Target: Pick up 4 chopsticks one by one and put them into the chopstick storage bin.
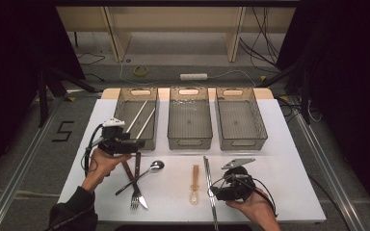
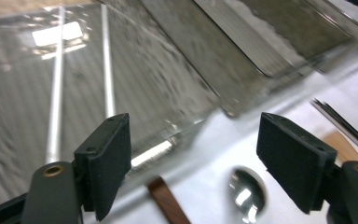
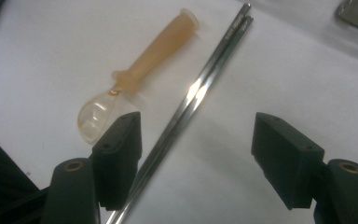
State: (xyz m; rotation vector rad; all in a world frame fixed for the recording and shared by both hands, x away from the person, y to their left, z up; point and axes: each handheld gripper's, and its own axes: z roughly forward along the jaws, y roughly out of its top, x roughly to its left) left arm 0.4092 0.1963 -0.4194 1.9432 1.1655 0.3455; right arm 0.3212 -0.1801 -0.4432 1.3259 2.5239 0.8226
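My left gripper (image 1: 141, 144) (image 2: 193, 126) hovers open and empty at the front edge of the left grey bin (image 1: 121, 103) (image 2: 191, 70). Two pale chopsticks (image 1: 141, 118) (image 2: 106, 60) lie inside that bin. Just below the jaws are the bowl of a metal spoon (image 1: 155, 166) (image 2: 246, 191) and a brown knife handle (image 2: 165, 200). My right gripper (image 1: 215, 192) (image 3: 198, 121) stands open low over a pair of metal chopsticks (image 1: 209, 185) (image 3: 200, 84), which run between its jaws close to the left one without being pressed. An orange plastic spoon (image 1: 195, 185) (image 3: 154, 51) lies beside them.
The middle bin (image 1: 189, 139) and the right bin (image 1: 241, 139) stand beside the left one at the back of the white table (image 1: 279, 178). A fork (image 1: 135, 198) and a brown-handled knife (image 1: 131, 177) lie crossed near the metal spoon at the front left.
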